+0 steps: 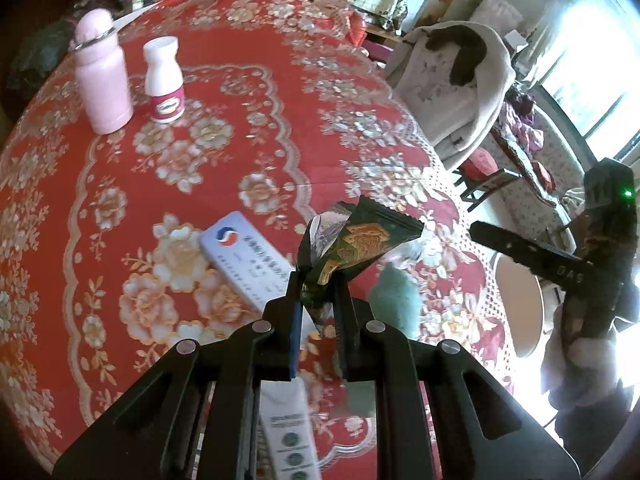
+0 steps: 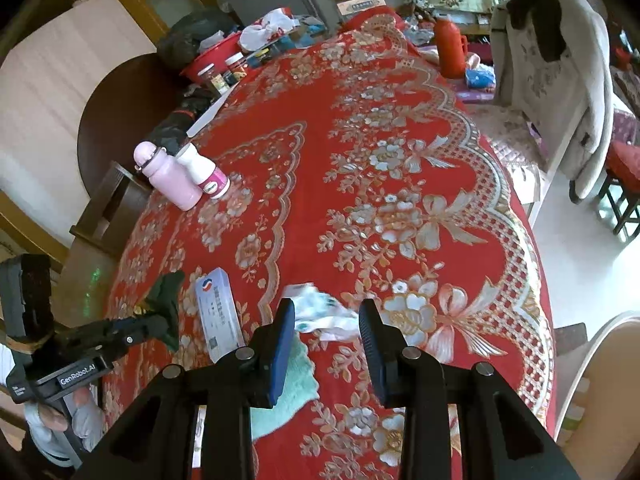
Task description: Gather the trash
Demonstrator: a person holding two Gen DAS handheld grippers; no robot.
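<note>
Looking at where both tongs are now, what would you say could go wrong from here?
The left tongs pinch only one corner of the green wrapper, so it may slip out. The right tongs stand open around the crumpled white wrapper; closing low could snag the red tablecloth or the teal cloth.

I am viewing the left tool [image 1: 318,280]: matte black linkage arms with round silver pivot pins, one finger [image 1: 295,336] wearing a blue pad. The right tool [image 2: 327,320] is showing the same build. White "GenRobot.AI" lettering is marking the left tool's body; a green light is glowing on the right one's.
</note>
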